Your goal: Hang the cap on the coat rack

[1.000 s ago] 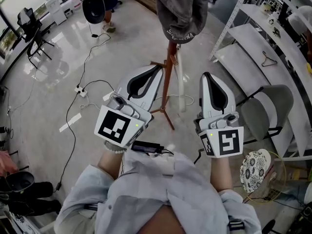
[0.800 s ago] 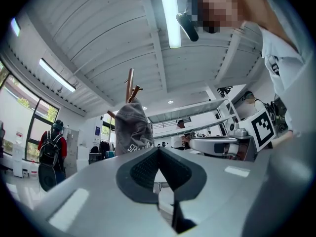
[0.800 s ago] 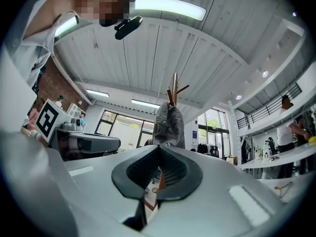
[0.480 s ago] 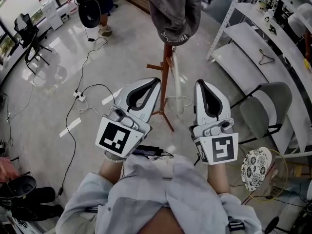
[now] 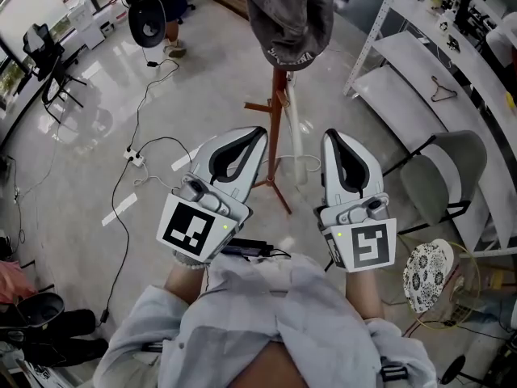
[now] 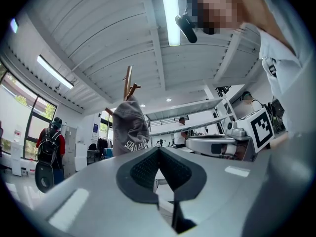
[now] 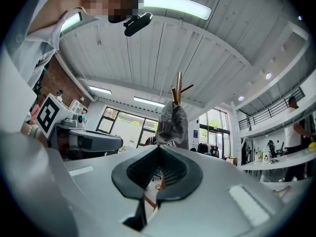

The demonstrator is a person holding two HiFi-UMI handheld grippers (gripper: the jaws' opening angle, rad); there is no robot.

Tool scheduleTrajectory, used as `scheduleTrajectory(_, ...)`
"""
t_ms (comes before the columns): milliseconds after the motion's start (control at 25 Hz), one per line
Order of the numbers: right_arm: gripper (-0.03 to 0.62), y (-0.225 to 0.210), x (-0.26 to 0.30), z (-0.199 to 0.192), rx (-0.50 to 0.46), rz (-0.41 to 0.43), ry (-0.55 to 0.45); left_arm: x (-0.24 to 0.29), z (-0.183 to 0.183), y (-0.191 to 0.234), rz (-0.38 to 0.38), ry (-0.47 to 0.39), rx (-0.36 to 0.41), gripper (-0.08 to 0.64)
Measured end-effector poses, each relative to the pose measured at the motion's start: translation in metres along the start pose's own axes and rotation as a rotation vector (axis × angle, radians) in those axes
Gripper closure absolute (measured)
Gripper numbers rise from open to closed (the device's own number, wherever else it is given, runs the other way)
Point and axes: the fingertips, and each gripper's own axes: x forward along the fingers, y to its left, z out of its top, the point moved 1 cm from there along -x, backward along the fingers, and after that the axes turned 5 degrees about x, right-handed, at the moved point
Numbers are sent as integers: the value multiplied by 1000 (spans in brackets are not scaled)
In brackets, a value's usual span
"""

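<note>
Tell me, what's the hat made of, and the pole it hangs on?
The cap looks like soft grey cloth, perhaps washed cotton: it sags and folds, looks matte, and has pale lettering along its edge. The coat rack looks like reddish-brown wood with a smooth finish: its post is thin and straight, with slanted pegs and legs. It could be painted metal, but wood seems likelier.

The cap (image 5: 289, 18) is faded grey with white lettering near its edge. The rack (image 5: 275, 128) is reddish-brown wood. The left gripper (image 5: 258, 132) and right gripper (image 5: 329, 136) are white, with black lining in the jaws and black-and-white square markers. The floor (image 5: 202, 71) is glossy pale grey. The chair (image 5: 440, 180) is grey on a black frame, and the shirt (image 5: 275, 314) is pale blue-grey.
</note>
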Motion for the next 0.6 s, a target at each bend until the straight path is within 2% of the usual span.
scheduleTrajectory(240, 586, 2, 0, -1, 3, 2, 5, -1, 0, 0, 0, 2, -12, 557)
scheduleTrajectory(440, 586, 2, 1, -3, 5, 3, 9, -3, -10, -5, -34, 63, -25, 557)
scheduleTrajectory(600, 586, 1, 1, -5, 5, -1, 11, -2, -8, -4, -33, 47, -30, 557)
